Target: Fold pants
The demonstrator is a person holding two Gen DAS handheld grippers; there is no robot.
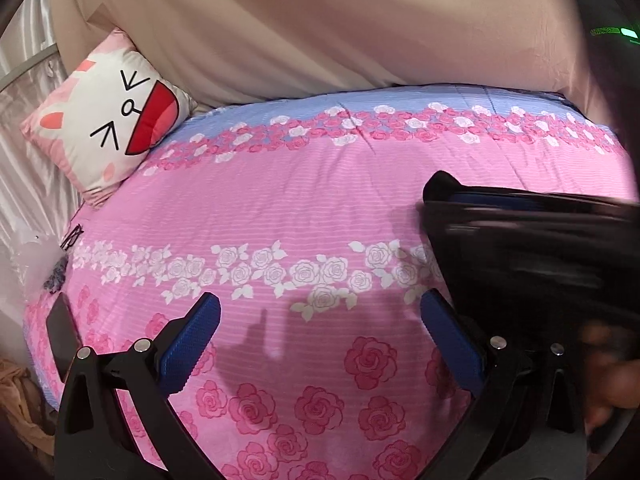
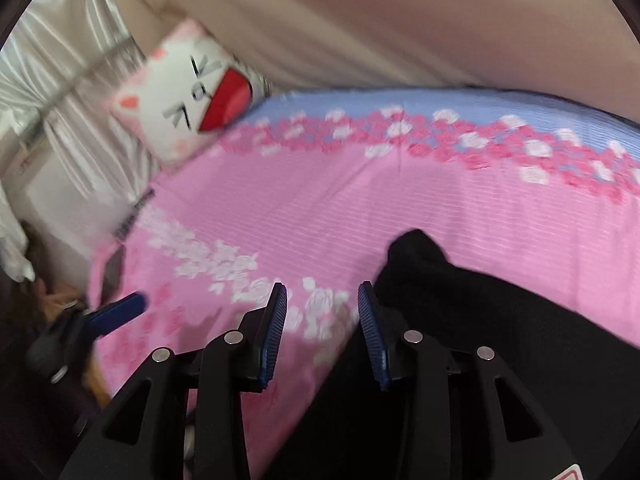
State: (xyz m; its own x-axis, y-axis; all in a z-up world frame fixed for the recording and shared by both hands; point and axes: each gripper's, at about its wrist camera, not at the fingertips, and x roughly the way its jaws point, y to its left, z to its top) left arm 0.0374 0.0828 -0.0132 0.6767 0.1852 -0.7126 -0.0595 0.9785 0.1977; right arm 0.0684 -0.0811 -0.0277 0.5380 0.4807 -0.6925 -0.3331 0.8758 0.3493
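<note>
We count: one black pants (image 2: pixel 480 320); one rose bedspread (image 1: pixel 280 208); one cat pillow (image 1: pixel 116 116); left gripper (image 1: pixel 320 316) and right gripper (image 2: pixel 322 300), both with fingers apart, empty.

Cat-face cushion (image 1: pixel 112 116) (tilted) on rose-print bedspread (image 1: pixel 280 208).

Black pants (image 2: pixel 500 320) lying on the pink rose-print bed (image 2: pixel 320 220), dark knit-looking cloth bunched into a heap, one rounded end poking up and toward the bed's middle, the rest spreading down to the lower right edge of view
</note>
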